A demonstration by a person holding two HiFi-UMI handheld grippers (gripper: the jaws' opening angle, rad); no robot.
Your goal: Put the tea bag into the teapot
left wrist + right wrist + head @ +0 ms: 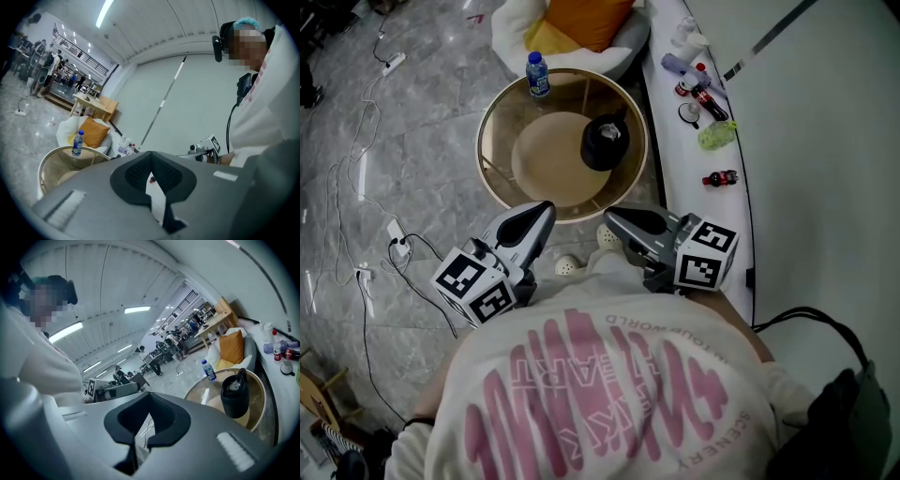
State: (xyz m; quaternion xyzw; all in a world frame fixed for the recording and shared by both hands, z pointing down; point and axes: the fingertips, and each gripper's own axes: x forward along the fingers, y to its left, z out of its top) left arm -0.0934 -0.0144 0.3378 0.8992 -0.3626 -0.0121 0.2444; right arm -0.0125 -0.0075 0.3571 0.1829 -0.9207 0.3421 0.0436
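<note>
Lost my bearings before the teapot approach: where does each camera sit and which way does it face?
Head view: on the head, looking steeply down at round table, black teapot, left gripper, right gripper; shirt shows.
Left gripper view: rides the left gripper, facing the white wall past shut jaws; shirt at right.
Right gripper view: rides the right gripper, facing across the floor past shut jaws; shirt at left.
Shared: all show table and water bottle.
</note>
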